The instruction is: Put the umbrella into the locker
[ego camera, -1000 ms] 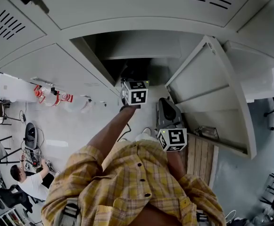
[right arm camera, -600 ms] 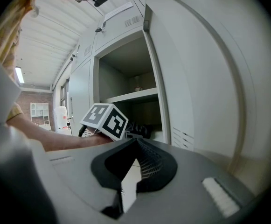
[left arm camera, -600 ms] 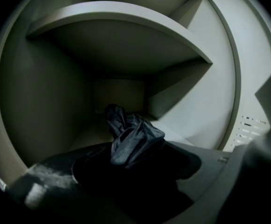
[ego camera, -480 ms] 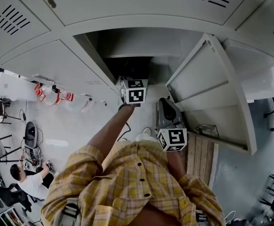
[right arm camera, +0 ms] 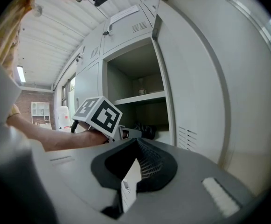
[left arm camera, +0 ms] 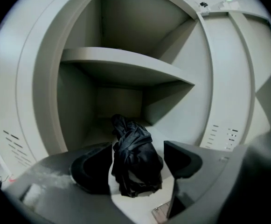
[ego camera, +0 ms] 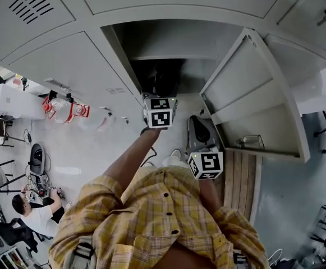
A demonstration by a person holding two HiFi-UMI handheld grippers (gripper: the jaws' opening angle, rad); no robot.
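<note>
The left gripper, its jaws just opened with the released umbrella between them at lower centre, should back straight out of the locker.

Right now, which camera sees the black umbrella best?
The left gripper view: the umbrella lies big and close inside the locker. The right gripper view shows just a tiny dark piece; the head view shows only shadow.
</note>
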